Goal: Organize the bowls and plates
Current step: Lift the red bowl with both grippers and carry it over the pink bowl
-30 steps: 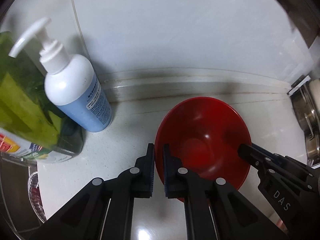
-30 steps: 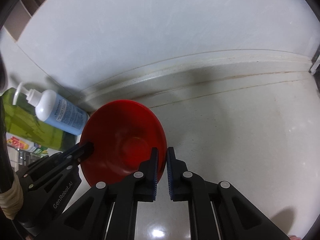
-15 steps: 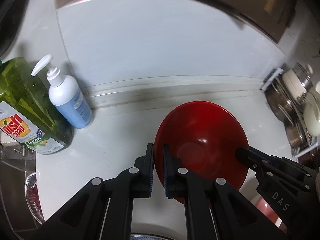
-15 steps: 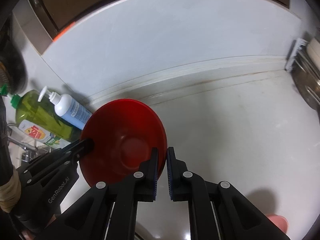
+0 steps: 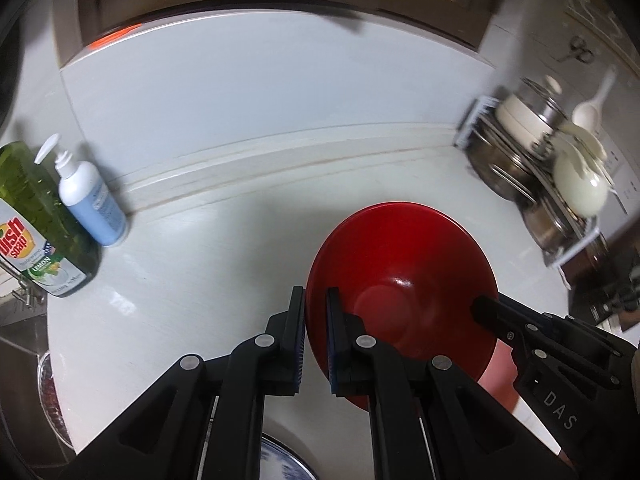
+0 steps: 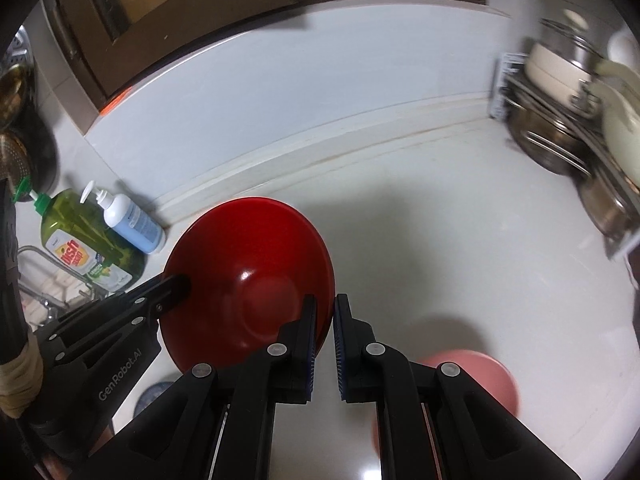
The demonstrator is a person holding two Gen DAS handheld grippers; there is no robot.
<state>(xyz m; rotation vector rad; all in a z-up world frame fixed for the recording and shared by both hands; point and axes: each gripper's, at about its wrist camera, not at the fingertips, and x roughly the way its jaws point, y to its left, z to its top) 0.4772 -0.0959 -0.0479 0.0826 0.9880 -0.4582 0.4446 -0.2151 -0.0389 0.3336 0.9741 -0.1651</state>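
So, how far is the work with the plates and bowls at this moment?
Nothing looks put away yet. In hand: the red bowl is pinched on opposite sides of its rim by the left gripper and the right gripper, above the white counter. Left: to set it down, then deal with the pink bowl below and a blue-patterned plate at the bottom edge.
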